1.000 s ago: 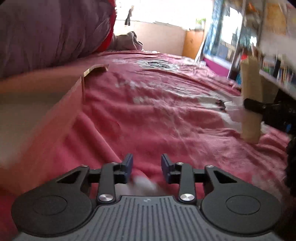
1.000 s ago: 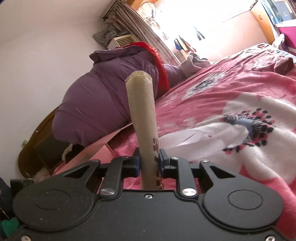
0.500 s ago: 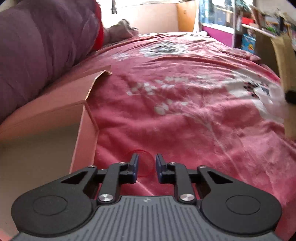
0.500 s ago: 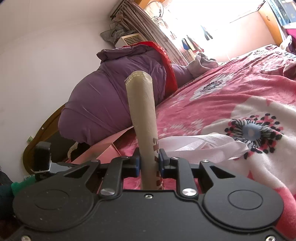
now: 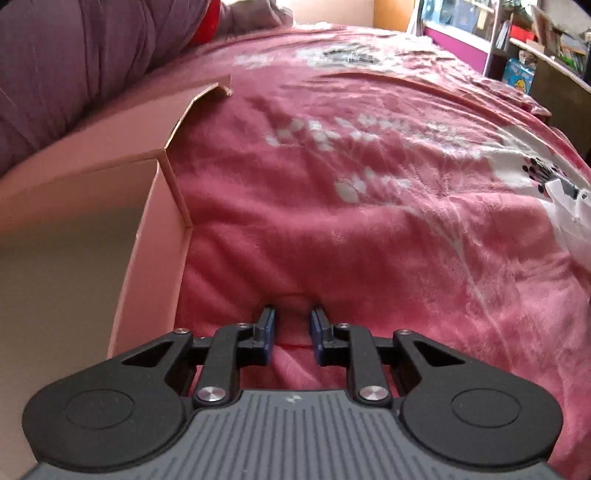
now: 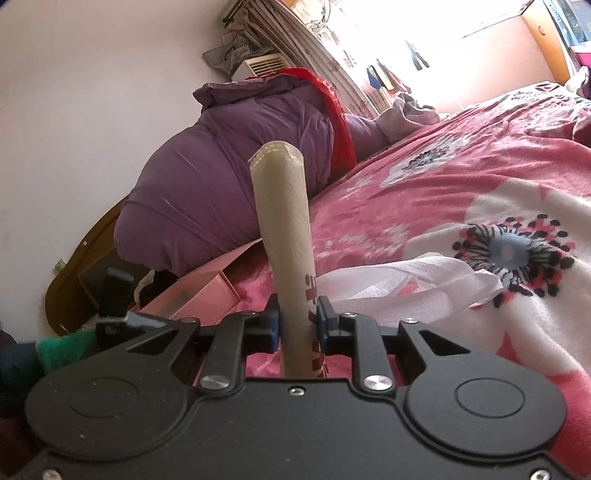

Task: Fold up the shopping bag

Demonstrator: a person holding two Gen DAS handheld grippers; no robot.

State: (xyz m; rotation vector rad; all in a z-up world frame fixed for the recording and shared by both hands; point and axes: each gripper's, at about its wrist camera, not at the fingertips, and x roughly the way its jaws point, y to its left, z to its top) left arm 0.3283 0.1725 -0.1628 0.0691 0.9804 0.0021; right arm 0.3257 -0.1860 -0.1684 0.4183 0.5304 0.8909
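Shopping bag: beige woven fabric, rolled into a narrow tube, standing nearly upright between the pads of the right gripper. Gripper clenched on its lower part; stitched top end rises well above the fingers, red print shows low on the roll just above the pads. Bag is off the bed, held in the air over the blanket.

Bed: covered with a pink blanket with large white flowers. A crumpled white plastic bag lies on the blanket just beyond the right gripper, near a dark-centred flower (the same white plastic shows at the right edge of the left wrist view).

Left gripper: pointing steeply down at the blanket, fingertips at or pressing the fabric, which bulges up in the narrow gap between the pads. Jaws nearly closed; whether they actually pinch the blanket, cannot tell. A thin red line runs across the gap between the fingers.

Pink cardboard box: open, lying on the bed along its left side, close to the left gripper. Behind it a purple padded quilt is heaped against the wall, with a red edge showing.

Far side of the room: shelves with clutter, blurred.
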